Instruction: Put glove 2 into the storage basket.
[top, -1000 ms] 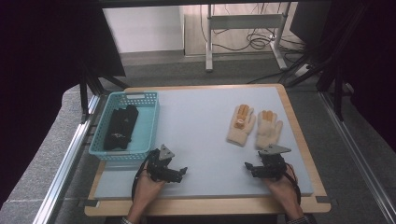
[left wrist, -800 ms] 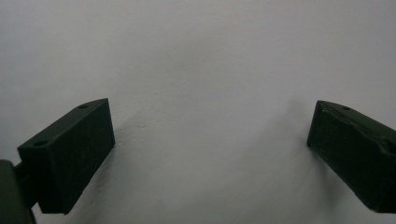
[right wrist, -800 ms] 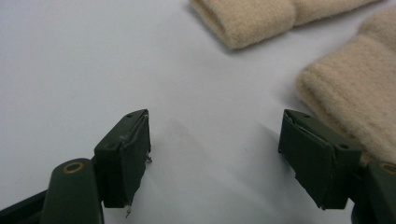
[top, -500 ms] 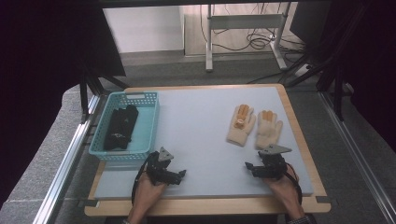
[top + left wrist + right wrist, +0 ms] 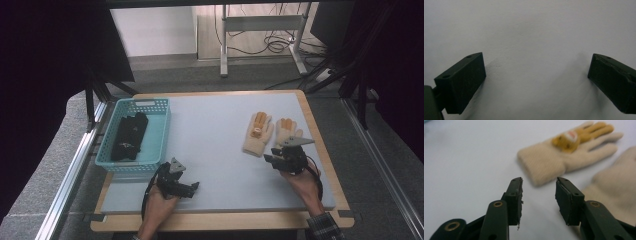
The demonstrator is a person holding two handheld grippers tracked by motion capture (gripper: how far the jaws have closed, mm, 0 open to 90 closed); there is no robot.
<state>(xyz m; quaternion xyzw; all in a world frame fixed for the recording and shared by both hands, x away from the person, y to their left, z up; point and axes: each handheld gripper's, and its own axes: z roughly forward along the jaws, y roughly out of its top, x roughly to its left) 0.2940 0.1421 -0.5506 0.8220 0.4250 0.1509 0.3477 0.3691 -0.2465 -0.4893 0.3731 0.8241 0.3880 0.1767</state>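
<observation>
Two cream knitted gloves lie flat on the right half of the grey table. The left glove [image 5: 257,134] [image 5: 544,162] has orange fingers and a small animal face on it. The right glove [image 5: 287,131] [image 5: 619,185] lies beside it. My right gripper [image 5: 273,158] [image 5: 539,182] is open just short of the gloves' cuffs, with nothing between its jaws. My left gripper [image 5: 192,186] [image 5: 536,82] rests near the table's front edge, right of the basket, its jaws wide open over bare table.
A teal plastic basket [image 5: 142,167] stands at the left of the table with black gloves [image 5: 129,135] lying in it. The table [image 5: 210,130] has a wooden rim. Metal rails run along both sides, and a desk frame with cables stands behind.
My right gripper has moved away from the person, up to the cuffs of the cream gloves. The left gripper has barely shifted.
</observation>
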